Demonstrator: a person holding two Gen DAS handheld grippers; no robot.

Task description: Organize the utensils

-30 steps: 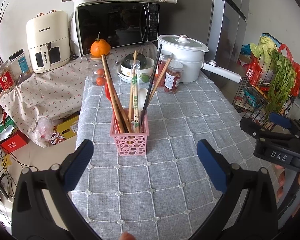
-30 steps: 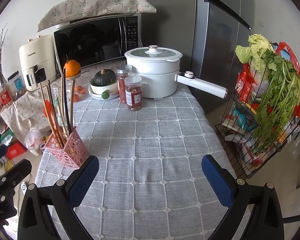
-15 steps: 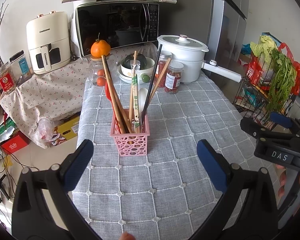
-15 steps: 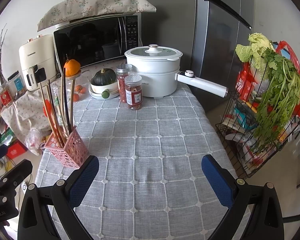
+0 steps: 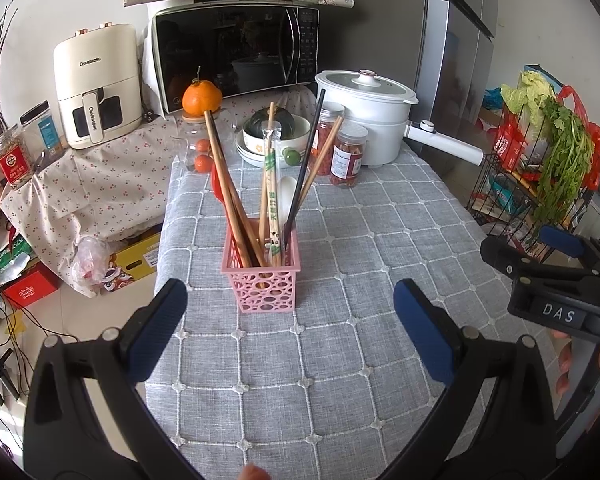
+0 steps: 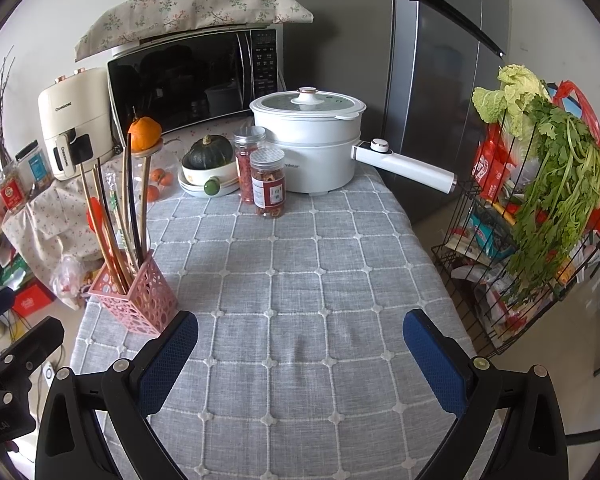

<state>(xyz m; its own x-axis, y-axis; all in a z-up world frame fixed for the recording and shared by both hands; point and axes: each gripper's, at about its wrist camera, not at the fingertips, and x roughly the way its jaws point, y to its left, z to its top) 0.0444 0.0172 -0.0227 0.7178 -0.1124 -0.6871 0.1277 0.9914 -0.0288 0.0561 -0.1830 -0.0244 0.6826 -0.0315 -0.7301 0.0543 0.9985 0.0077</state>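
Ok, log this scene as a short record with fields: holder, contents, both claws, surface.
holder: pink basket, upright on the table
contents: wooden chopsticks, black chopstick, wrapped chopsticks, white spoon, something red behind
left claw: open, empty, facing the basket
right claw: open, empty, over bare cloth
surface: grey checked tablecloth

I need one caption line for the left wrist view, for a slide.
Open left gripper faces a pink basket of chopsticks on the grey checked tablecloth.
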